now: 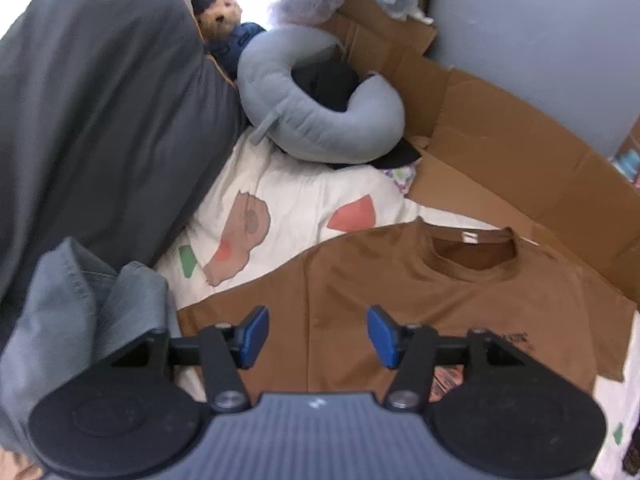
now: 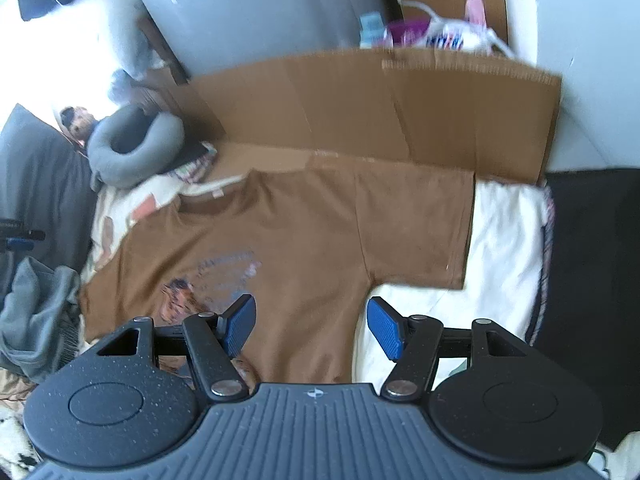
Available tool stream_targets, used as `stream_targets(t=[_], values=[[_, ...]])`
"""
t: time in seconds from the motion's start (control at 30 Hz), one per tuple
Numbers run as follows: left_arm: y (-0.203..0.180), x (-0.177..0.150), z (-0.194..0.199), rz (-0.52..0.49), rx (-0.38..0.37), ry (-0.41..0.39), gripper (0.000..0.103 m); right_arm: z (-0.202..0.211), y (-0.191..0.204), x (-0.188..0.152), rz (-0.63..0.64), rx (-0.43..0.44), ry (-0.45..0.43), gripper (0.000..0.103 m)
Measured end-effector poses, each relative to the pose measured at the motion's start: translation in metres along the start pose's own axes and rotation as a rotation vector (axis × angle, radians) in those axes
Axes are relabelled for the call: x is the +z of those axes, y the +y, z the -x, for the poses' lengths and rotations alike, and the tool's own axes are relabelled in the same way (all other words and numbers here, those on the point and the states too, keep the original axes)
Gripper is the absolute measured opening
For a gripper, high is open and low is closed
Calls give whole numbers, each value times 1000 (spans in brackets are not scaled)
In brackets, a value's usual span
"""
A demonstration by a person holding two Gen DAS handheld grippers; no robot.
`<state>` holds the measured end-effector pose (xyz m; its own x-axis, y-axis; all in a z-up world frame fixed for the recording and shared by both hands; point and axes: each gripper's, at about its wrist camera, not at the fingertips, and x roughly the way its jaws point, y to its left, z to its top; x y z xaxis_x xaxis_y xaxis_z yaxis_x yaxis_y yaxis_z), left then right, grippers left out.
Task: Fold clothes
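A brown T-shirt lies spread flat, front up, on a white patterned bedsheet. Its collar with a white label points toward the cardboard. In the right wrist view the shirt shows a faded chest print and one sleeve stretched to the right. My left gripper is open and empty, hovering over the shirt near its left sleeve. My right gripper is open and empty, above the shirt's side below the right sleeve.
A grey neck pillow and a teddy bear lie at the head of the bed. A dark grey blanket and a grey garment sit on the left. Flattened cardboard lines the wall. A black surface lies at the right.
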<state>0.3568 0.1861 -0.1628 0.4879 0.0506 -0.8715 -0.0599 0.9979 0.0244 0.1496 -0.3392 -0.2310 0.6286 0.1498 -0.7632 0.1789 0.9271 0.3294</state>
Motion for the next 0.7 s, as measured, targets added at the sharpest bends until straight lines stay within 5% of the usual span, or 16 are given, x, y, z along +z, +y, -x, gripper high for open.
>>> stream_targets(t=[0.23, 0.7], values=[[3, -18, 75, 29, -21, -6, 69, 66, 5, 22, 7, 26, -28, 68], [7, -77, 166, 95, -87, 20, 69, 186, 21, 35, 34, 13, -69, 70]])
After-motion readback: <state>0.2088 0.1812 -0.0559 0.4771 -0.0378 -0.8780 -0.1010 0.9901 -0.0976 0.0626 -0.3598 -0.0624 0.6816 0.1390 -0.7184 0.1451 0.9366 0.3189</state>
